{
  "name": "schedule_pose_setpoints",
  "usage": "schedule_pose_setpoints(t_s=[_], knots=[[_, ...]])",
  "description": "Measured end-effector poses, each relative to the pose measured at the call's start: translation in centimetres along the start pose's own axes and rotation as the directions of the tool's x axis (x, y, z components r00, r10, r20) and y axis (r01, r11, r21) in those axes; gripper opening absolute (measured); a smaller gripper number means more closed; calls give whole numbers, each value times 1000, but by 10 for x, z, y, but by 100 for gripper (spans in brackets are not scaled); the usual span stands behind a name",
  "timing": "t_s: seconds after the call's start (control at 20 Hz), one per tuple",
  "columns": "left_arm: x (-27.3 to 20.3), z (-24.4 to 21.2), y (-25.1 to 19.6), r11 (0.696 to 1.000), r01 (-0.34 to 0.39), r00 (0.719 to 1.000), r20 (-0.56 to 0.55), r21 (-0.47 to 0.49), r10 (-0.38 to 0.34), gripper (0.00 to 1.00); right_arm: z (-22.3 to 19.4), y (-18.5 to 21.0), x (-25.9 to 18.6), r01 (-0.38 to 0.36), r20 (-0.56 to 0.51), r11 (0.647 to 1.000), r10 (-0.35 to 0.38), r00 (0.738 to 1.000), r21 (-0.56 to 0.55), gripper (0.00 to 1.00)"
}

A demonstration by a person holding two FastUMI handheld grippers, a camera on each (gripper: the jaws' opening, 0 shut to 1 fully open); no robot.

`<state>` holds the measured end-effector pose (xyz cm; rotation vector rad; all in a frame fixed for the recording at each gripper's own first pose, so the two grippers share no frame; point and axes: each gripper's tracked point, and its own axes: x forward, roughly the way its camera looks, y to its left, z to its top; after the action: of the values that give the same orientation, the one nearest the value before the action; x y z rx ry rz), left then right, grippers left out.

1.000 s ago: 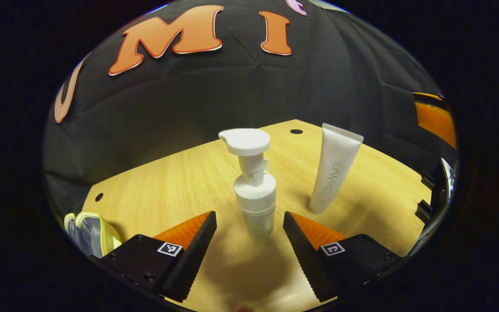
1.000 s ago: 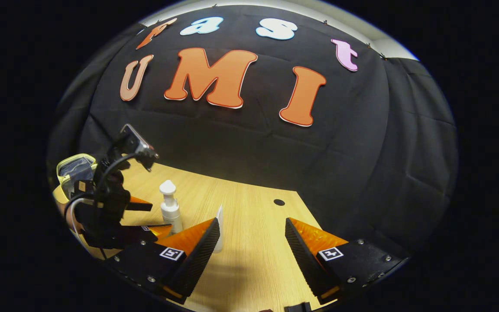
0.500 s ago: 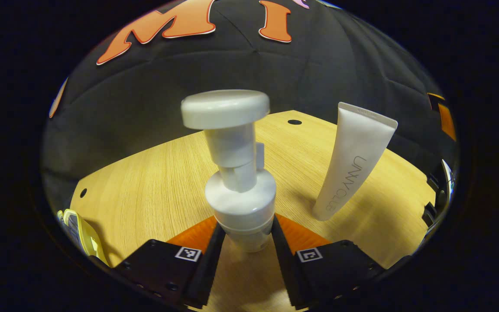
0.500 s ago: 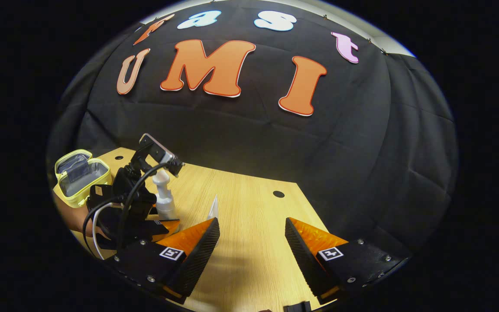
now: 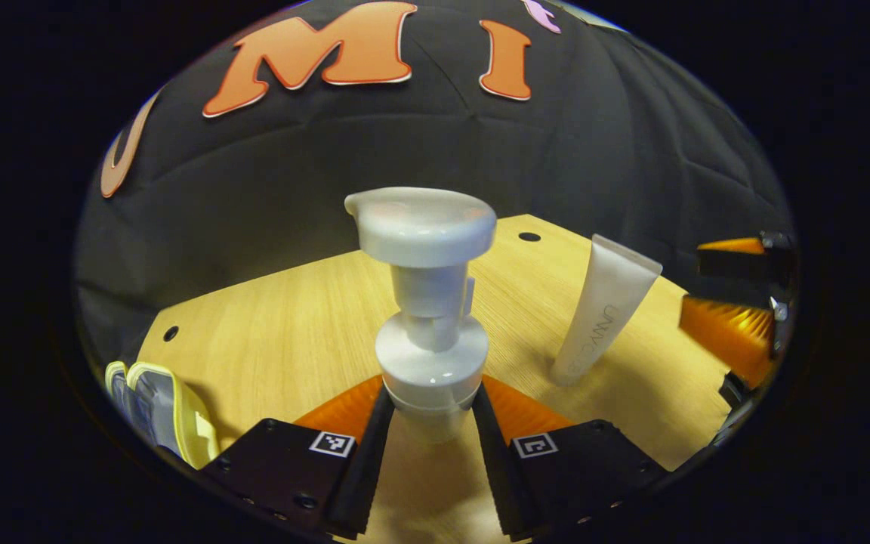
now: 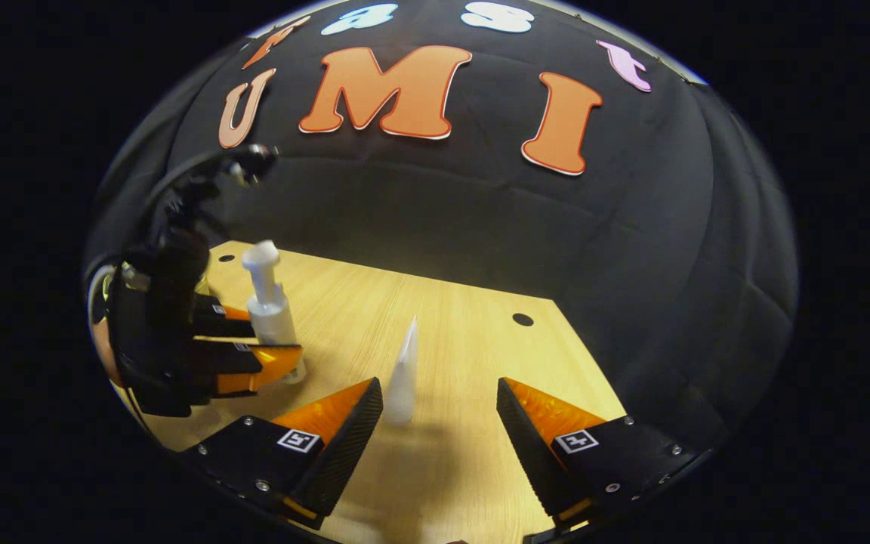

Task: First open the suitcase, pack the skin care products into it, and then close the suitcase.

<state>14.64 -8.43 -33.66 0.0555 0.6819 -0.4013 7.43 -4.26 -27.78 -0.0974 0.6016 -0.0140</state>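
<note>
Dim booth, warm overhead light; soft shadows on table (image 5: 276, 325); fisheye-bent edges.

place: recording booth, likely a lab | evidence: black cloth wall (image 6: 420, 219); bare wooden table (image 6: 450, 332)

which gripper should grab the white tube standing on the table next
The right gripper: its jaws are open with the white tube standing just ahead between them. The left gripper is busy, shut on the pump bottle.
</note>
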Motion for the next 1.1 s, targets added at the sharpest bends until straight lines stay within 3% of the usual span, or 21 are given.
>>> schedule_pose_setpoints(t_s=[0.4,0.7,0.95,1.1], knots=[[-81,38,61,991,-125,989,76,-56,129,61,-32,19,43,-62,-92,998,64,994,30,98],[-153,46,109,958,-258,958,94,-125,270,61,-58,37,76,-120,-155,992,126,980,42,95],[-207,24,148,907,-383,916,55,-175,397,61,-78,45,97,-129,-197,991,136,971,45,78],[-232,0,170,870,-444,889,16,-213,458,61,-81,47,102,-125,-208,991,133,969,52,54]])
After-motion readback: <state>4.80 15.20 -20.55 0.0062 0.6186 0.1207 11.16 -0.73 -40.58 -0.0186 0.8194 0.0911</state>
